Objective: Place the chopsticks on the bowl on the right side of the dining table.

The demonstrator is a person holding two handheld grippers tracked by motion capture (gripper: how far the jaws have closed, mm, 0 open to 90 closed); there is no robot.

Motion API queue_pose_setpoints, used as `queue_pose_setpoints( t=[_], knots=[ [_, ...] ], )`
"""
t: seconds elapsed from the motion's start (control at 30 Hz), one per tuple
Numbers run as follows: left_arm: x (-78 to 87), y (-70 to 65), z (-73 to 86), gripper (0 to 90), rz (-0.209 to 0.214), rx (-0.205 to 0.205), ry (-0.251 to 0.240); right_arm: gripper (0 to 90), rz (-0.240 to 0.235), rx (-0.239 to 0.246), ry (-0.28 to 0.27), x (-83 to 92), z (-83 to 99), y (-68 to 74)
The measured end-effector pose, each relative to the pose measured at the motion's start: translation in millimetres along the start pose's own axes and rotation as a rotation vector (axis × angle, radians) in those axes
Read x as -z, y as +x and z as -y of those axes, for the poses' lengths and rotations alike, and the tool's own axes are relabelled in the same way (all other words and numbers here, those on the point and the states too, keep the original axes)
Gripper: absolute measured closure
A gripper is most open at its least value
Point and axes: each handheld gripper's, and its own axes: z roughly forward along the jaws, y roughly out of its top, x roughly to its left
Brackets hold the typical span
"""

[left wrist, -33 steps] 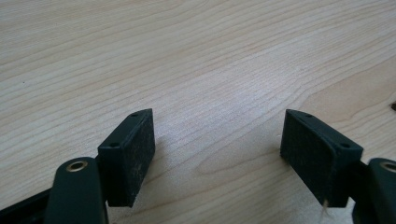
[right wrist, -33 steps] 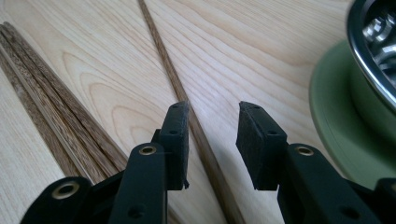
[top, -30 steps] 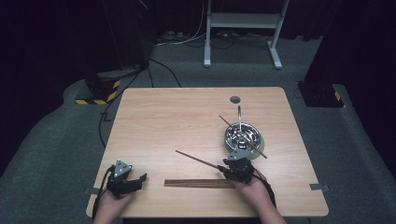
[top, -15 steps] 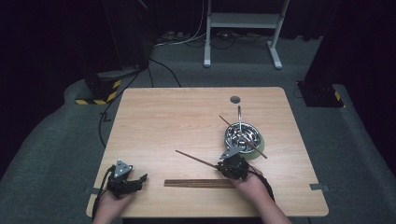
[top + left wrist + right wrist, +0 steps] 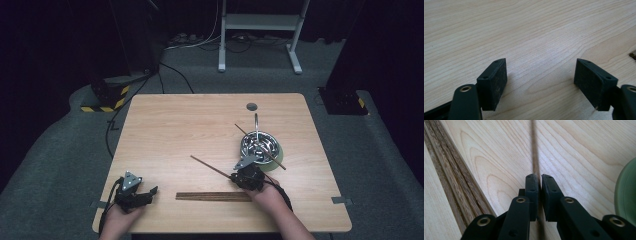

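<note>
A thin dark chopstick (image 5: 210, 166) lies slanted on the wooden table (image 5: 190, 125), left of a steel bowl (image 5: 260, 145). My right gripper (image 5: 234, 176) is at the chopstick's near end. In the right gripper view its jaws (image 5: 539, 178) have just been closing, and the chopstick (image 5: 534, 150) runs straight out from between the pads, which pinch it. A second chopstick (image 5: 272, 159) rests across the bowl. My left gripper (image 5: 151, 192) sits at the near left corner, and in the left gripper view it (image 5: 540, 67) stands wide open over bare wood.
A flat dark wooden strip (image 5: 214, 196) lies along the near edge just left of my right hand, also at the left of the right gripper view (image 5: 451, 170). The bowl sits on a green base (image 5: 626, 192) and holds metal utensils, one handle (image 5: 256, 122) pointing away. A round hole (image 5: 251, 106) marks the far side.
My right gripper has edged slightly left toward the chopstick's end and its jaws have drawn together on it. The left gripper has stayed put.
</note>
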Motion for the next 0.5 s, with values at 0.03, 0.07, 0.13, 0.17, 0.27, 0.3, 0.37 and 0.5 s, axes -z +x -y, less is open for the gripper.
queue_pose_setpoints(
  t=[0.03,0.07,0.13,0.17,0.27,0.3,0.37,0.5],
  knots=[
    [0.1,0.1,0.0,26.5,0.000,-0.001,0.001,83.7,0.004,0.002,0.002,-0.4,-0.8,0.4],
    [0.0,0.0,0.0,26.5,0.000,0.000,0.000,83.7,0.011,0.006,0.000,-1.2,-1.8,0.5],
    [0.0,0.0,0.0,26.5,0.000,0.000,0.000,83.8,0.023,0.013,-0.001,-1.0,-3.6,2.2],
    [0.0,0.0,0.0,26.4,0.000,0.000,0.000,83.8,0.027,0.025,-0.007,-0.3,-4.8,2.0],
    [0.1,0.1,0.0,26.4,0.000,-0.001,0.001,83.9,0.051,0.033,-0.029,6.7,-8.7,2.0],
    [0.1,0.1,0.0,26.5,-0.001,-0.001,0.001,83.9,0.058,0.026,-0.040,10.3,-9.7,1.6],
    [0.0,0.1,0.0,26.5,0.000,-0.001,0.001,84.0,0.066,0.027,-0.057,17.6,-10.9,-0.4],
    [0.1,0.1,0.0,26.4,-0.001,-0.001,0.002,84.0,0.089,0.013,-0.087,34.0,-10.3,-4.2]
  ],
)
